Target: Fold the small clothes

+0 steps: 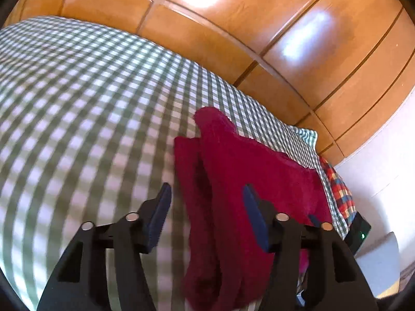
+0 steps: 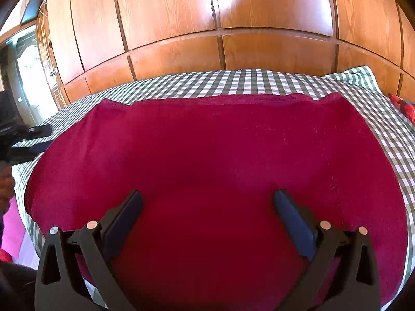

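Observation:
A dark red towel-like cloth (image 2: 220, 155) lies spread on the green-and-white checked bed (image 2: 233, 80). In the left wrist view the same red cloth (image 1: 233, 181) shows folded layers at its left edge. My left gripper (image 1: 207, 197) is open and empty, hovering over the cloth's left edge, its right finger over the cloth. My right gripper (image 2: 207, 202) is open and empty, low over the cloth's near part. The other gripper (image 2: 23, 142) shows at the far left of the right wrist view.
Wooden wardrobe doors (image 2: 220, 26) stand behind the bed. A red plaid fabric (image 1: 339, 191) lies at the bed's right end, also seen in the right wrist view (image 2: 402, 106). A black device (image 1: 360, 230) with a green light sits beside it. A pink item (image 2: 13, 228) is at the left.

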Demonstrator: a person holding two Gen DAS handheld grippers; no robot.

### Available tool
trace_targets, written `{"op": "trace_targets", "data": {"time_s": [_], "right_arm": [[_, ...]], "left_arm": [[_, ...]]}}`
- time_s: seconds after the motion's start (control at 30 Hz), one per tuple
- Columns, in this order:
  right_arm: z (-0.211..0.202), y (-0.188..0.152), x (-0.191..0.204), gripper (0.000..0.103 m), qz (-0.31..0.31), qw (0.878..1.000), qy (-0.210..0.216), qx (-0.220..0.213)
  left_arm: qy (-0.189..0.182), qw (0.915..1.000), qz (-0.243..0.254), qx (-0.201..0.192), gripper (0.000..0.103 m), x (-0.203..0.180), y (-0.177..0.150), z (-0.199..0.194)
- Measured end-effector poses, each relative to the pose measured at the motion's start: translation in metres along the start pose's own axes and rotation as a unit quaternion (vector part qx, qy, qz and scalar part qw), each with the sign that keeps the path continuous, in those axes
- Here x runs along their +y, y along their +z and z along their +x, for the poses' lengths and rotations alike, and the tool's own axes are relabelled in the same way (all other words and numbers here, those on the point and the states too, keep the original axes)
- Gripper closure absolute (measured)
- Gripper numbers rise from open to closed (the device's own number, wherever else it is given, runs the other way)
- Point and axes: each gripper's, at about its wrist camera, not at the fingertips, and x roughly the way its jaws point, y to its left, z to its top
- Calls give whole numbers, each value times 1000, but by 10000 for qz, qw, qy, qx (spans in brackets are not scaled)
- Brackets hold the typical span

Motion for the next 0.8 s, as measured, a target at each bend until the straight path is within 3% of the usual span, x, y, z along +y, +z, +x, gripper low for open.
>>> {"op": "trace_targets", "data": {"time_s": [0.1, 0.13, 0.2, 0.23, 0.33, 0.4, 0.43, 0.53, 0.7, 0.8], "right_arm": [[-2, -2, 0, 2, -14, 10000, 11, -35], [-2, -3, 0, 2, -18, 10000, 14, -45], [-3, -4, -1, 2, -23, 10000, 26, -65], [-3, -4, -1, 2, -21, 10000, 29, -72], [-3, -3, -2, 2, -23, 9999, 40, -91], [-3, -4, -2, 2, -24, 9999, 47, -107], [-3, -3, -2, 2, -26, 9999, 54, -113], [-2, -3, 0, 2, -53, 9999, 41, -112], [-2, -3, -1, 2, -60, 9999, 30, -106], [-2, -2, -1, 2, -44, 9999, 27, -94]], "left_arm": [[-21, 9995, 59, 301, 58, -3, 11, 28], [2, 9992, 60, 398, 64, -4, 13, 36], [11, 9985, 100, 545, 93, -7, 17, 51], [54, 9984, 187, 535, 97, -10, 19, 54], [99, 9983, 565, 140, 97, -26, 17, 39], [314, 9981, 533, -67, 97, -24, 14, 29], [560, 9971, 518, -57, 97, -18, 11, 31], [851, 9954, 336, 295, 97, 2, 0, 55], [941, 9953, 183, 161, 96, 1, -2, 51], [1529, 9862, 635, -80, 94, -29, 0, 37]]}}
